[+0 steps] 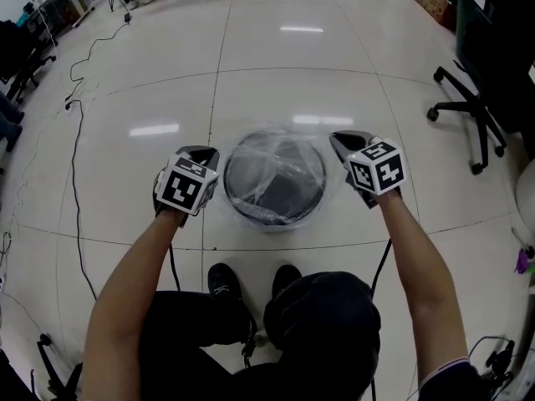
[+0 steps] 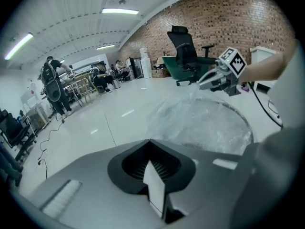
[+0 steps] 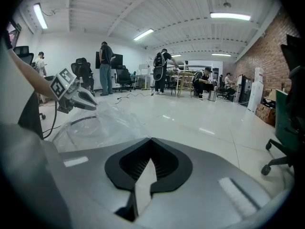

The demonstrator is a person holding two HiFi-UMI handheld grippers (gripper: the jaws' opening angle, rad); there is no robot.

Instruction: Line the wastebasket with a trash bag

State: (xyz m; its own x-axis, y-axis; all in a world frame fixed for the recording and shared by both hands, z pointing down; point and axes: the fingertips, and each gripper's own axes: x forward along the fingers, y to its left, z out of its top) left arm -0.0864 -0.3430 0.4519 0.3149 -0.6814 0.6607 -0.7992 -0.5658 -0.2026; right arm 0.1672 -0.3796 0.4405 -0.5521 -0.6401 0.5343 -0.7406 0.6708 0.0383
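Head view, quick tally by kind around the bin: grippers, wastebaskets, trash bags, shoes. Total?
grippers: 2 (left gripper, right gripper, each shut on the bag's edge)
wastebasket: 1
trash bag: 1, clear
shoes: 2 (left shoe, right shoe), black
Total: 6

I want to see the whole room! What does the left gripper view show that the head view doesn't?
Only the left gripper view shows the brick wall and the ceiling lights. Only the head view shows the person's shoes and the floor cable, and it looks down into the wastebasket. Both show the clear trash bag spread over the wastebasket, with the right tool shut on its edge.
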